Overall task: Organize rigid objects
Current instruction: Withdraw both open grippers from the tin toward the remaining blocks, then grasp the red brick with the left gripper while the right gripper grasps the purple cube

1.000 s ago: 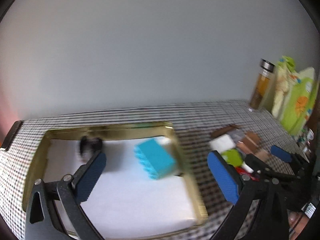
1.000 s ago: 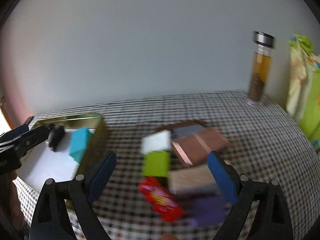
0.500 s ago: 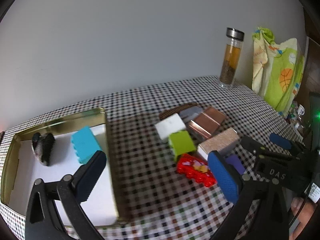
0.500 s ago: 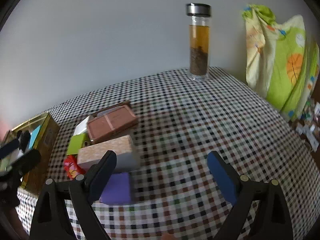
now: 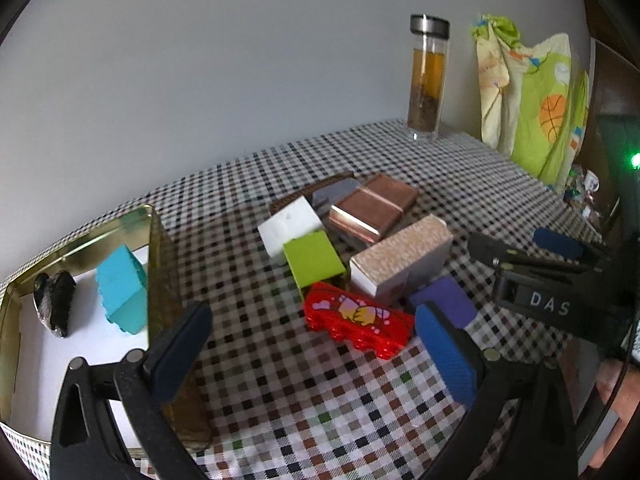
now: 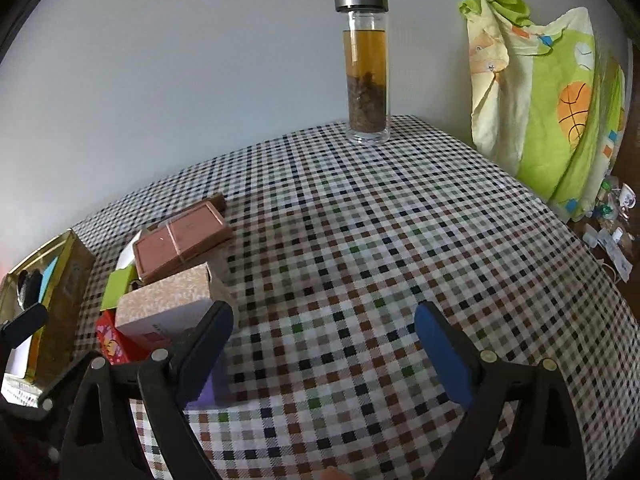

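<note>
A gold tin tray [image 5: 152,232] at the left holds a turquoise block [image 5: 120,296] and a dark heart-shaped object [image 5: 54,304]. A cluster on the checked cloth holds a red block [image 5: 356,322], a lime green box [image 5: 314,262], a white block [image 5: 288,230], a copper box [image 5: 372,208], a beige speckled box [image 5: 400,260] and a purple block [image 5: 444,300]. My left gripper [image 5: 312,354] is open and empty, just short of the red block. My right gripper [image 6: 324,346] is open and empty over bare cloth, right of the cluster [image 6: 168,300]; it also shows in the left wrist view [image 5: 532,248].
A tall glass bottle of tea [image 6: 366,68] stands at the back of the table near the wall. A green and yellow cloth [image 6: 548,92] hangs at the right past the table edge. Small clutter [image 6: 612,216] lies beyond the right edge.
My left gripper has swung right from above the tray to face the cluster. My right gripper has swung right, so the cluster moved to its left. Both stayed open.
</note>
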`<state>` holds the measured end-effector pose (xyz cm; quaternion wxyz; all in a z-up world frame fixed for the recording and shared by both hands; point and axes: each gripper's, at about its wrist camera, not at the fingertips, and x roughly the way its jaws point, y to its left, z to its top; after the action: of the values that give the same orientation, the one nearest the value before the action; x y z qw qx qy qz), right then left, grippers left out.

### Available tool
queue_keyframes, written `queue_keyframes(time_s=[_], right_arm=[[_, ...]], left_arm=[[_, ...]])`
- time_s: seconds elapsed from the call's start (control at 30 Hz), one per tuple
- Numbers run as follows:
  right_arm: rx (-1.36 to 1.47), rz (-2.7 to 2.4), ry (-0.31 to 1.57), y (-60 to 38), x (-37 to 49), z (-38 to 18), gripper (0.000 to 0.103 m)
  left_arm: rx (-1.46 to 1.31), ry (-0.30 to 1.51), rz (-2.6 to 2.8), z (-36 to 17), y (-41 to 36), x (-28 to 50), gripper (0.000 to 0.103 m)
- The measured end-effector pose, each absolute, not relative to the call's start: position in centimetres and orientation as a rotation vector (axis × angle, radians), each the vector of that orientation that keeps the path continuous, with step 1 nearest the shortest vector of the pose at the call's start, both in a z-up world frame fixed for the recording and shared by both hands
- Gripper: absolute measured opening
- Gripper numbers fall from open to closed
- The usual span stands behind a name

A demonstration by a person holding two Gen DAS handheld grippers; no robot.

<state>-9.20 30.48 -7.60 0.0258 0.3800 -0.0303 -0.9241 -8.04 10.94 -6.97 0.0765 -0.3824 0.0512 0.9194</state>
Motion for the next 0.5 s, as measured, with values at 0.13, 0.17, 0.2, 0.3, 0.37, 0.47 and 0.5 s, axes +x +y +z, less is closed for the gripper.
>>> queue_keyframes(time_s=[0.13,0.17,0.2,0.3,0.37,0.47,0.5], right_arm=[[1.177,-2.860,-0.080,30.4,-9.2,-7.7,0.094],[1.181,-2.859,-0.081,30.4,-9.2,-7.8,0.094],[1.184,-2.858,-0.080,30.5,-9.3,-7.9,0.094],[1.188,-2.856,-0.070,30.3,-9.3,-8.0,0.094],[1.193,-2.855,-0.062,30.2,-9.4,-8.2,0.094],[1.200,-2.850,-0.056,30.0,-9.5,-8.4,0.094],[1.202,-2.849,-0.053,29.9,-9.5,-8.5,0.094]], left_arm=[[-1.181,0.167,2.731,-7.6,11.2,-8.5,0.103],[-1.185,0.169,2.730,-7.6,11.2,-8.6,0.103],[-1.192,0.172,2.726,-7.8,11.4,-8.8,0.103],[-1.222,0.159,2.693,-8.3,11.4,-9.3,0.103],[-1.246,0.158,2.680,-8.8,11.4,-9.5,0.103],[-1.238,0.206,2.690,-9.1,11.7,-9.6,0.103],[-1.234,0.211,2.691,-9.1,11.8,-9.6,0.103]])
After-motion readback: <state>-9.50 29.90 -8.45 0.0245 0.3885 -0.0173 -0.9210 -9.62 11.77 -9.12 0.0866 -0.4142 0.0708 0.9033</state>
